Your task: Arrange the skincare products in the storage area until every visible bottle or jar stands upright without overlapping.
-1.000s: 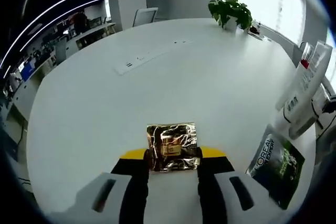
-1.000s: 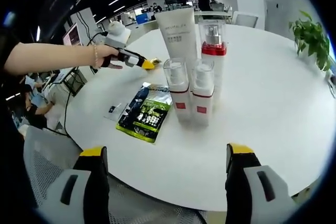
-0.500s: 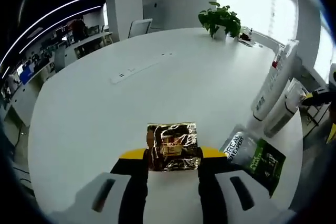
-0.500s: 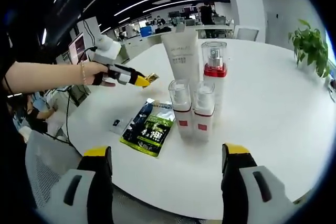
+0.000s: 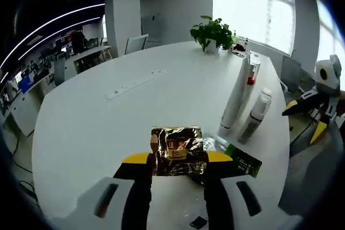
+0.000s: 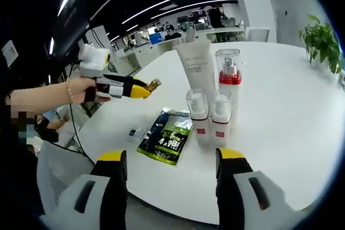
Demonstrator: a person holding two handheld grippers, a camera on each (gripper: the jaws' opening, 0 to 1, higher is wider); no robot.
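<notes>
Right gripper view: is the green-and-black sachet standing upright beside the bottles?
No. The green-and-black sachet lies flat on the white table, in front of the upright bottles.

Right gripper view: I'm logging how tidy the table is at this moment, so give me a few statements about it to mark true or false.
1. The left gripper holds a gold foil sachet. True.
2. The green and black pouch stands upright. False: it lies flat on the white table.
3. The tall white tube stands upright behind the pump bottles. True.
4. The right gripper grips a bottle. False: its jaws are open and hold nothing.
5. The potted plant sits between the bottles. False: it stands far off at the table's edge.
</notes>
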